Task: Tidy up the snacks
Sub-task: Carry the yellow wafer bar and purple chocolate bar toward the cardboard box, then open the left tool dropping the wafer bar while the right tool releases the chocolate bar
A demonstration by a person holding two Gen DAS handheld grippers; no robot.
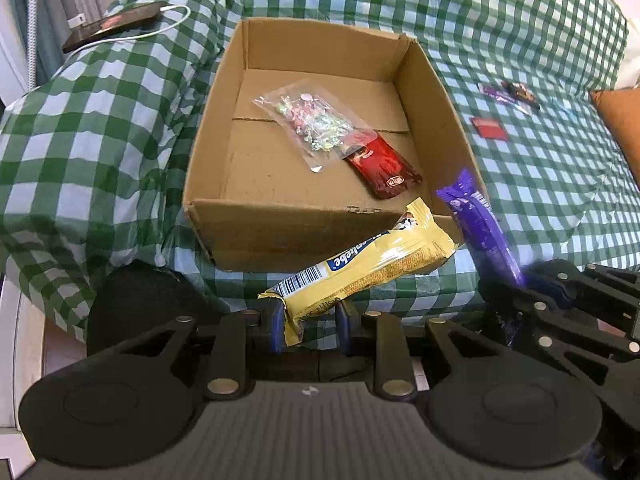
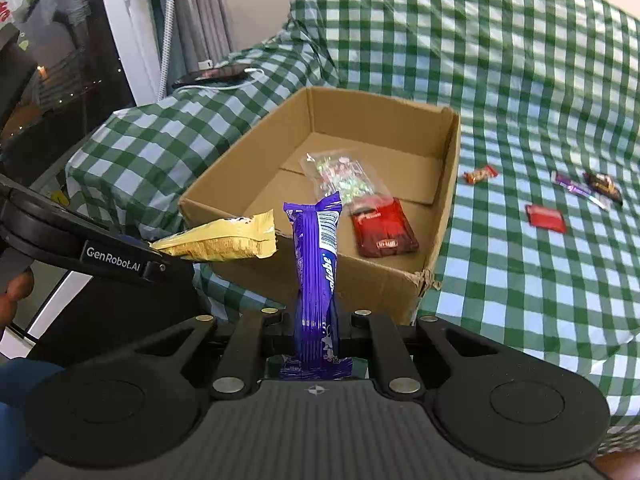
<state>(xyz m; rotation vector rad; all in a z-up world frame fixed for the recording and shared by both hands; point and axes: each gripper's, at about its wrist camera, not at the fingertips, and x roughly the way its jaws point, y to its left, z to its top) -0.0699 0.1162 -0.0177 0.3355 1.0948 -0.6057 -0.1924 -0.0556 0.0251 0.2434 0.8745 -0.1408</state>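
Note:
My left gripper [image 1: 308,320] is shut on a yellow snack bar [image 1: 360,264], held just before the near wall of an open cardboard box [image 1: 320,236]. My right gripper [image 2: 316,328] is shut on a purple snack bar [image 2: 316,260], held upright before the box [image 2: 304,272]; this bar also shows in the left wrist view [image 1: 480,224], and the yellow bar in the right wrist view [image 2: 224,240]. Inside the box lie a clear bag of candies [image 1: 312,120] and a red packet [image 1: 384,168].
Loose snacks lie on the green checked cloth right of the box: a red packet [image 2: 546,218], a purple wrapper [image 2: 576,188], a dark wrapper [image 2: 604,186] and a small orange-red candy [image 2: 480,175]. A phone on a white cable [image 1: 112,24] lies at the far left. An orange cushion [image 1: 620,120] is at the right.

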